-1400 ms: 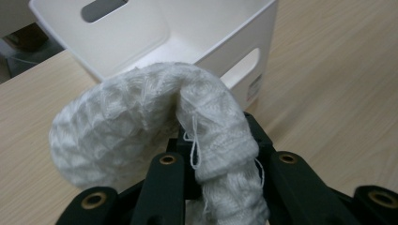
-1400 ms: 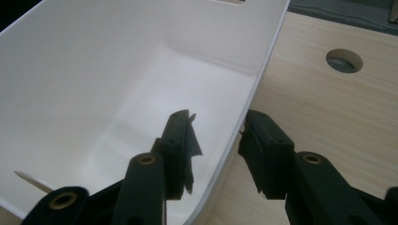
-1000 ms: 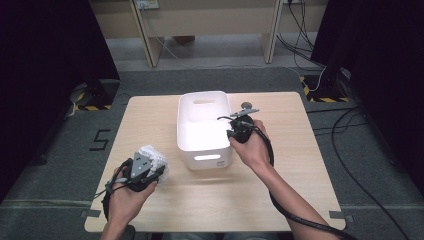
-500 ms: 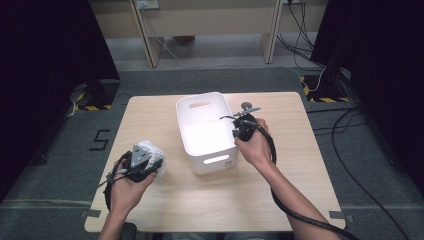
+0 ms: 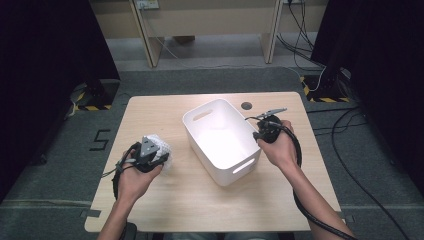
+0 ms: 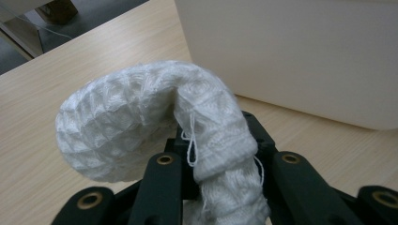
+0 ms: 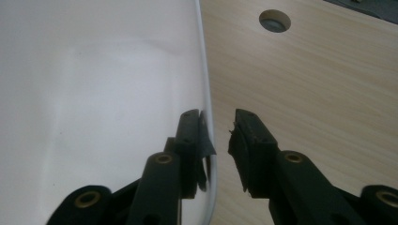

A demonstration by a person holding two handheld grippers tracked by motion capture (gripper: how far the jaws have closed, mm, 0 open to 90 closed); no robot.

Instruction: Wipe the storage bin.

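White knit cloth (image 6: pixel 141 126): clamped between the jaws of the left gripper (image 5: pixel 145 156), curled over their tips, held low over the front-left of the table (image 5: pixel 165 205), well apart from the bin.
White plastic bin (image 5: pixel 220 137): set askew mid-table, open top, a slot handle cut into each short wall; nothing is seen inside.
Left gripper: closed tight on the cloth (a loose thread hangs down it).
Right gripper (image 7: pixel 220 136): jaws have just been opening; the bin's rim stands between them, against the left pad, with a clear gap to the right pad.
Writing: a "5" (image 5: pixel 99 140) is marked on the floor left of the table; no brand can be read.
Edges: the bin's right wall lies near the table's cable hole (image 7: pixel 274 21).
Open room: bare wood is left along the front edge and the left side.
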